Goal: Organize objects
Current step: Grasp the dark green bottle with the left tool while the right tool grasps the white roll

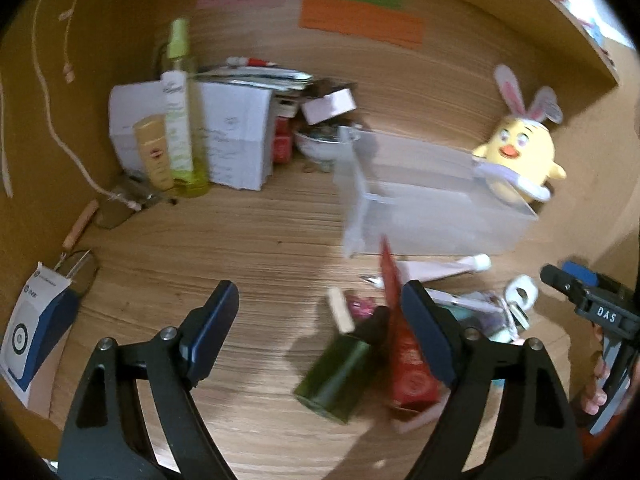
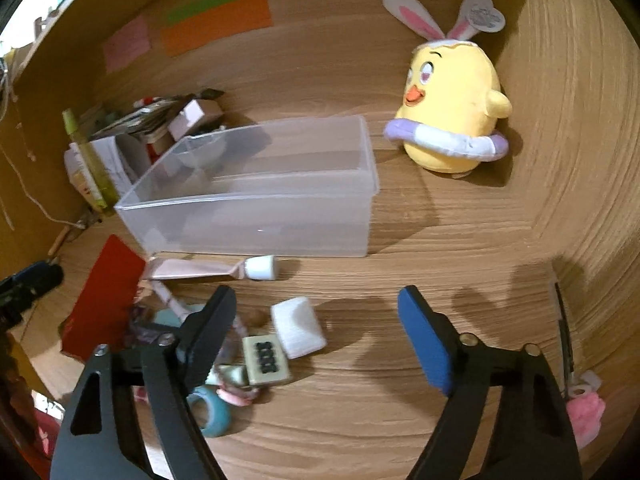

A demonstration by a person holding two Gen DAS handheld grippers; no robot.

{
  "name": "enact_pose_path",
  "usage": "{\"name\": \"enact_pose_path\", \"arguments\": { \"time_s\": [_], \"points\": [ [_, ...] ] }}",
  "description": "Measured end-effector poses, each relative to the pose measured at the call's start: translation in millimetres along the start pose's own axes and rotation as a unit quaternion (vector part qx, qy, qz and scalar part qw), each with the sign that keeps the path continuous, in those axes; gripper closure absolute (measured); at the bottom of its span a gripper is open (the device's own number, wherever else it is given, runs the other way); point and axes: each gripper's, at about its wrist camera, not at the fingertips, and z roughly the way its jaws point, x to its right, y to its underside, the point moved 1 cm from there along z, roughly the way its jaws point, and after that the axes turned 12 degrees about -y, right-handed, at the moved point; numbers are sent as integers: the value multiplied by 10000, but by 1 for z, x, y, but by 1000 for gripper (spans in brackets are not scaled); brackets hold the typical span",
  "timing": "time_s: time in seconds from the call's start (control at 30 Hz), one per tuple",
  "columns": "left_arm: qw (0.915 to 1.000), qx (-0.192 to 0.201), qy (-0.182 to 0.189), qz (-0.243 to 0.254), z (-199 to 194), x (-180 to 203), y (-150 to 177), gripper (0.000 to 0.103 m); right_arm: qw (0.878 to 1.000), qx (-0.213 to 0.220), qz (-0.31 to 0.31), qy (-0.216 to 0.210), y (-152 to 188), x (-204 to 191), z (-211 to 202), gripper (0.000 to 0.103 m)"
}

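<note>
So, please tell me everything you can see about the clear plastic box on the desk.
The clear plastic box is a rectangular, frosted see-through bin with a rim and no lid. It stands upright on the wooden desk and appears empty. A pink tube lies along its front wall; whether they touch is unclear. The yellow chick plush sits apart behind its right end.

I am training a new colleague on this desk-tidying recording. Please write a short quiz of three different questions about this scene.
1. True or false: the clear plastic storage box already holds small items.
2. Which lies nearest the box's front wall? A) pale pink squeeze tube with white cap B) teal tape ring C) yellow plush chick with bunny ears
3. Fill in: the left hand-held gripper and the right hand-held gripper both have jaws that are ____.

Key: 1 false; 2 A; 3 open.
</note>
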Motion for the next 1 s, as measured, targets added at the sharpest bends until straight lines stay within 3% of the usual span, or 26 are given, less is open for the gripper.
{"name": "enact_pose_path", "arguments": {
  "time_s": [0.13,0.37,0.5,0.63,0.8,0.87,0.93,1.0],
  "points": [
    [9993,-363,123,-56,13,-10,3,29,9998,-172,21,-42,2,6,7,36],
    [9976,-677,90,147,16,-11,26,29,9994,-357,-17,19,11,9,17,38],
    [9968,-711,262,264,17,-4,31,29,9991,-415,53,-22,13,10,20,39],
    [9947,-848,501,305,25,1,36,29,9985,-505,160,-146,15,11,25,49],
    [9933,-1001,537,213,38,3,39,30,9975,-619,218,-242,16,10,34,60],
    [9934,-1005,530,175,42,4,40,37,9973,-647,207,-282,15,9,37,65],
    [9944,-944,434,187,43,3,39,53,9972,-657,168,-308,14,7,39,69],
    [9939,-969,516,85,45,1,37,61,9971,-666,151,-327,12,5,41,78]
  ]
}}
